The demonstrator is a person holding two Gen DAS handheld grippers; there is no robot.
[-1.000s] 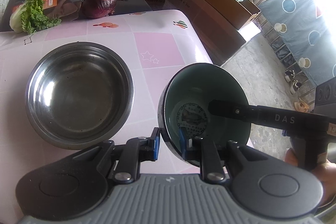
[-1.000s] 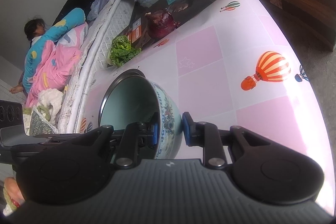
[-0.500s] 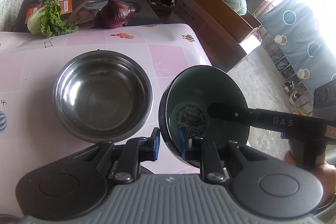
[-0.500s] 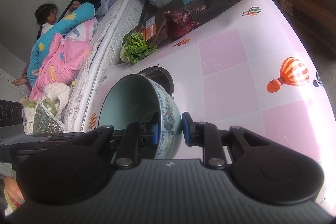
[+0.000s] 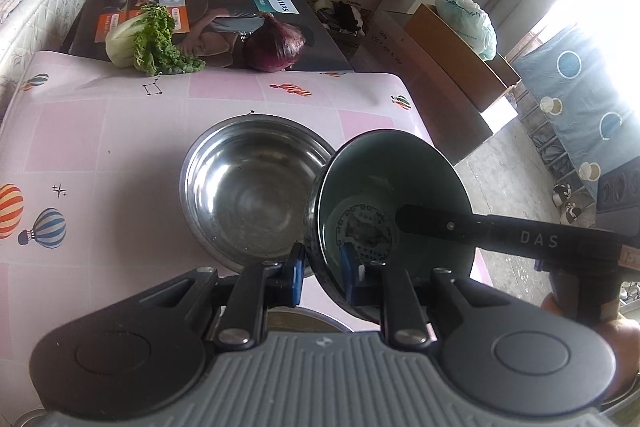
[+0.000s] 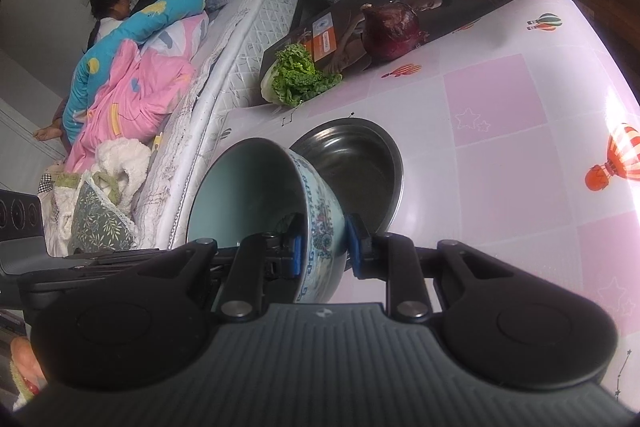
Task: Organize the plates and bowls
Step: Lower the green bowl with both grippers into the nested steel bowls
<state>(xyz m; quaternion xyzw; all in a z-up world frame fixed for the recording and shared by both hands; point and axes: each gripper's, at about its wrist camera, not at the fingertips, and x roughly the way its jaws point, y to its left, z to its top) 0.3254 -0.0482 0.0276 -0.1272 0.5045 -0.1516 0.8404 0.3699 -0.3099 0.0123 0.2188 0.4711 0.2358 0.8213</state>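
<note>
Both grippers pinch opposite rim walls of a patterned ceramic bowl point(image 5: 390, 211), left gripper point(image 5: 320, 273) and right gripper point(image 6: 324, 247) sharing its weight. It hangs tilted at three o'clock of the steel bowl point(image 5: 252, 191) on the pink table point(image 5: 100, 131), probably for nesting.

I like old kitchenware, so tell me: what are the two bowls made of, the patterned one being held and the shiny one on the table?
The patterned bowl looks like glazed ceramic: glossy painted blue and floral bands outside, smooth pale green glaze inside. Porcelain or enamel cannot be told apart here. The shiny bowl looks like stainless steel: silver-grey, thin rolled rim, blurred reflections and faint scuffs inside.
</note>
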